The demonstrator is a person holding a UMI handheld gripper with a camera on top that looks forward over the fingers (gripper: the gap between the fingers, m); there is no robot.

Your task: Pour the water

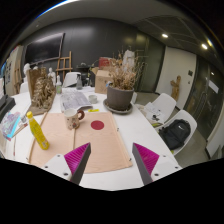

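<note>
Water itself cannot be made out anywhere; the likeliest vessels for it are a yellow bottle (38,131) lying tilted on the left part of the desk (120,160) and a small cup (79,119) standing beyond the fingers, a little left of centre. Whether either holds any liquid is too small to tell. Just right of the cup sits a round dark red disc (97,125), flat on a pale pink mat (85,150) that spreads across the white desk toward the gripper (112,160).

The jaws are released: the two fingers stand well apart, their magenta pads (76,158) facing each other with only the mat and bare desk between them, and nothing is grasped. The fingers' lower parts are cut off.

Farther back stands a dark pot with dried plants (120,88), and left of it some papers (76,100) whose print is unreadable. At the far left a wooden model (41,88) rises from the desk; its lower part is blurred together with clutter around it. A white chair (182,130) with something dark on its seat stands at the right side of the desk. The room behind is dim, with a dark wall and ceiling lights (165,36); objects along the back are hard to identify.
</note>
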